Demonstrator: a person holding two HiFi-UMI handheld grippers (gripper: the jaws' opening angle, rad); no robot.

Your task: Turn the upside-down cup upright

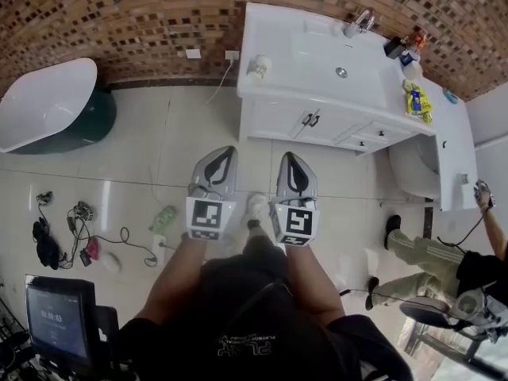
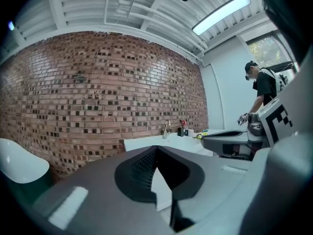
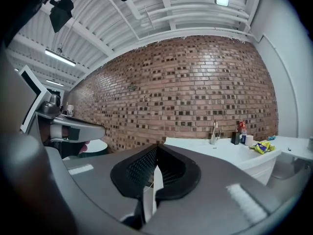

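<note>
A small pale cup (image 1: 258, 67) stands mouth-down on the near left corner of the white vanity counter (image 1: 278, 86). Both grippers are held side by side over the floor, well short of the vanity and pointing toward it. My left gripper (image 1: 225, 151) is shut with nothing in it, its jaws meeting at the tip (image 2: 156, 148). Beside it, my right gripper (image 1: 290, 155) is also shut and empty (image 3: 156, 148). I cannot make out the cup in either gripper view.
The counter holds a sink with a faucet (image 1: 361, 21), bottles (image 1: 405, 50) and a yellow packet (image 1: 417, 101) at its right end. A white bathtub (image 1: 48, 105) stands far left. Cables (image 1: 79, 228) lie on the floor, a monitor (image 1: 59, 320) sits lower left, and a person (image 1: 444, 268) is at the right.
</note>
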